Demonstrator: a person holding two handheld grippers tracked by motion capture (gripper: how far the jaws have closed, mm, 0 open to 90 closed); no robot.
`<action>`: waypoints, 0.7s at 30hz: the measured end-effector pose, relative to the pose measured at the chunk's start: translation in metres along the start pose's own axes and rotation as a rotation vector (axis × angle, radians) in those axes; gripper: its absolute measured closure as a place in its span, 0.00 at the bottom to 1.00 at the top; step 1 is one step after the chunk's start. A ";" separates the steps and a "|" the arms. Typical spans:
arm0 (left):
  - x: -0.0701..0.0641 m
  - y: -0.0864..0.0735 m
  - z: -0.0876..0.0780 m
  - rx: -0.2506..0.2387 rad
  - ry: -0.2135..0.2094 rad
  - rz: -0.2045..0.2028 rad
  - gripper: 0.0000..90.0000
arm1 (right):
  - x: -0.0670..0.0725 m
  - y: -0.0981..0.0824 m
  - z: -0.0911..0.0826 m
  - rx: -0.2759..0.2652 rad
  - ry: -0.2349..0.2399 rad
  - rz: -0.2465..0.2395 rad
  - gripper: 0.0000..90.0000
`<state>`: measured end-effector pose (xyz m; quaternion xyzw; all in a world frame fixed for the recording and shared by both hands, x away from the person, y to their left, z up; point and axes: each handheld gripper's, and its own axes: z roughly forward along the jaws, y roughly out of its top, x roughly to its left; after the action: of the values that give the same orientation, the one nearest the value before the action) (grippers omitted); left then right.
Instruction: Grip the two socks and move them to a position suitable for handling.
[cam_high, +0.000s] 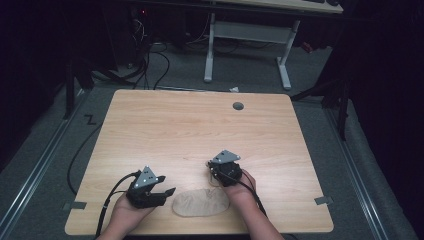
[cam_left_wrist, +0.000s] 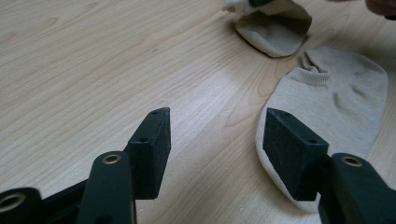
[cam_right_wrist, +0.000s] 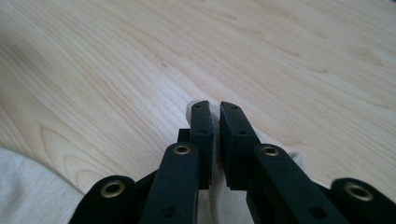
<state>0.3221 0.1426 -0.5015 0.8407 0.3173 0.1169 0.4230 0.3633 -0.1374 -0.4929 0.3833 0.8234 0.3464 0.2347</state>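
Right gripper (cam_right_wrist: 215, 108) pinches second sock (cam_left_wrist: 275, 25), seen from left gripper view.

Bench (cam_high: 165, 125): light wood top with rounded corners, grain running across.
Grommet (cam_high: 238, 106): small round grey cap set in the bench near its far edge.
Floor (cam_high: 60, 150): grey carpet around the bench.
Far desk (cam_high: 247, 35): white frame, beyond the bench.
Cables (cam_high: 150, 60): black, lying loose on the floor near the far desk.

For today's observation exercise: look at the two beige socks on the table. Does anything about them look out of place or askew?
Yes. One sock lies flat near the table's front edge. The second sock is bunched and lifted at one end, pinched in the right gripper, so the pair is not aligned. The left gripper is open beside the flat sock.
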 end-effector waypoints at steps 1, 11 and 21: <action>0.000 0.000 0.000 0.001 0.001 0.001 0.47 | -0.002 0.000 -0.003 -0.011 0.002 0.009 0.94; 0.000 0.000 0.002 0.009 0.000 0.002 0.47 | -0.028 -0.014 -0.038 -0.108 -0.023 0.110 0.94; -0.001 0.000 0.002 0.017 0.001 0.000 0.47 | -0.056 -0.052 -0.056 -0.117 -0.069 0.205 0.88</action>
<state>0.3227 0.1406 -0.5030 0.8442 0.3182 0.1145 0.4158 0.3364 -0.2280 -0.4887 0.4628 0.7496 0.4029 0.2481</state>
